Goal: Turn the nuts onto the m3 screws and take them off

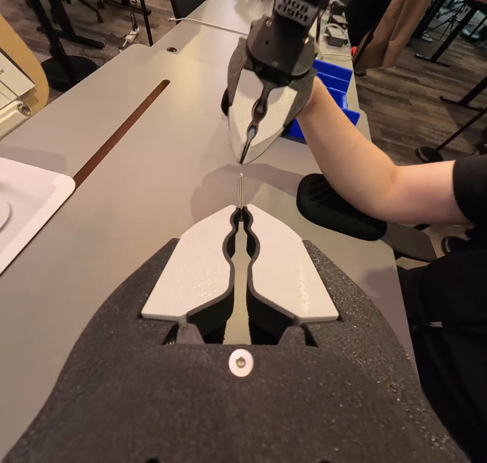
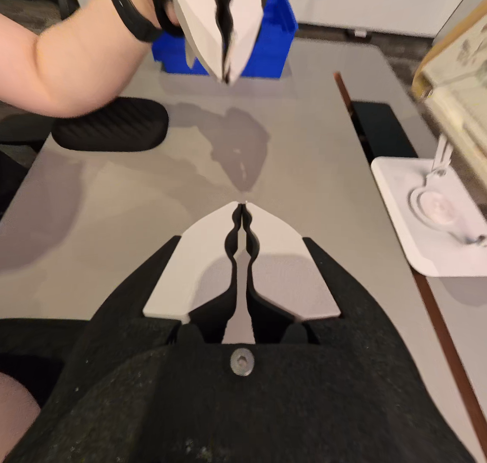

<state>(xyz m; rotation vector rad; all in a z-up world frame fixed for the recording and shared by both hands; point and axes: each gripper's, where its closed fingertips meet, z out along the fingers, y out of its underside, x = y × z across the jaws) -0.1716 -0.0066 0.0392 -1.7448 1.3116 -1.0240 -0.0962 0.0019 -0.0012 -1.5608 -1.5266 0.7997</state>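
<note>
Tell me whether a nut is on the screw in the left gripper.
Off: the screw shows bare thread from the left gripper to its tip.

Facing wrist views, shared table (image 1: pixel 131 213), seemingly close

right tool (image 2: pixel 241 205) tips together over grey table (image 2: pixel 131 213), blue bin (image 2: pixel 274 45) beyond

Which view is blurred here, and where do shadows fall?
Left wrist view: sharp; the screw reads clearly, wide-angle bending at the edges. Right wrist view: motion-blurred, worst on the far left hand-held gripper; soft shadows of both grippers lie on the grey table.
</note>
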